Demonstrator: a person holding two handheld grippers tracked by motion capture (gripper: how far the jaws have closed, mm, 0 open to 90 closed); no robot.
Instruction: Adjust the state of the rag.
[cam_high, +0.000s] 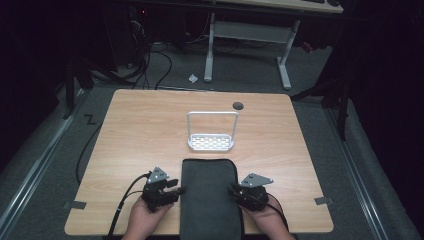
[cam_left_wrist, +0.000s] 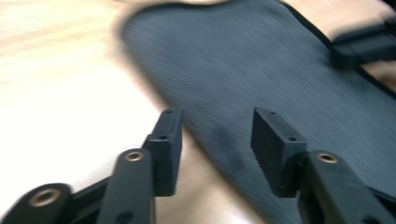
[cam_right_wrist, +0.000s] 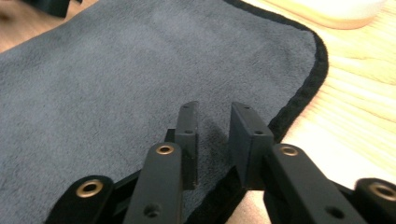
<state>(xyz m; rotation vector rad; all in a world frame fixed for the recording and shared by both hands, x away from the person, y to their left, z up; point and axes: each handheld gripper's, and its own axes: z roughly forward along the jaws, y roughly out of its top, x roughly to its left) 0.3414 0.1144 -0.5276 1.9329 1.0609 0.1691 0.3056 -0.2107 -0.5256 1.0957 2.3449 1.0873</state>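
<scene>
Cloth (cam_high: 209, 197), dark grey with a black bound edge, lies flat on the counter (cam_high: 135, 130) at your near side, folded into a long strip that runs away from you. Its far end stops just short of the white wire rack (cam_high: 211, 134), which stands upright beyond it, near the counter's middle.

Your left hand-held gripper (cam_high: 181, 190) sits at the cloth's left edge, jaws spread. In the left gripper view one jaw is over bare wood beside the cloth and the other over the fabric; the cloth's edge (cam_left_wrist: 196, 135) runs through the gap and neither pad presses on it.

Your right hand-held gripper (cam_high: 232, 189) sits at the cloth's right edge, opposite the left one. Its jaws stand a narrow gap apart, and in the right gripper view the fabric (cam_right_wrist: 140, 88) lies beneath them, not pinched, with the black binding just beside the tips.

Small dark round cap (cam_high: 238, 105) lies beyond the rack, well apart from the cloth.
</scene>
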